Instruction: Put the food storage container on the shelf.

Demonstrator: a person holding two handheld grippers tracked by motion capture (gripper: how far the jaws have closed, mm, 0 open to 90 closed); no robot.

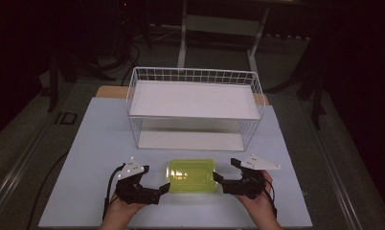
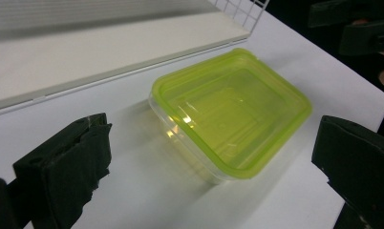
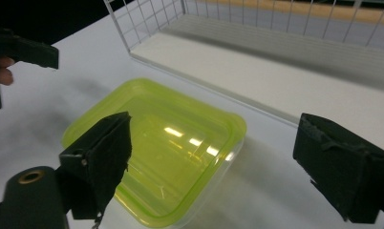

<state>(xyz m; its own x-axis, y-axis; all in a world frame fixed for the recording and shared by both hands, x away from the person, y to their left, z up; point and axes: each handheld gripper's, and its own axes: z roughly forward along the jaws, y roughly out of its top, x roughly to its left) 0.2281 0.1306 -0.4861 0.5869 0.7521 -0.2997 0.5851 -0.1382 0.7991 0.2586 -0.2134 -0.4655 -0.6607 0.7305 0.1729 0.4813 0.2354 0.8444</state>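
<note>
A clear plastic container with a yellow-green lid (image 1: 192, 175) sits closed on the white table (image 1: 95, 158) near its front edge. My left gripper (image 1: 159, 180) is open at the container's left side, with one jaw tip close to its front left corner. On the other side my right gripper (image 1: 226, 170) is also open, its jaws close to the right end. In the left gripper view the container (image 2: 230, 112) lies ahead between the spread jaws of the left gripper (image 2: 214, 138). The right gripper view shows the container (image 3: 156, 148) under the wide gap of the right gripper (image 3: 214, 126). Neither gripper grips it.
A white wire rack (image 1: 193, 98) with two flat shelves stands just behind the container, its open front facing me. A wooden board edge (image 1: 109, 91) shows behind it. Dark floor, cables and furniture legs surround the table.
</note>
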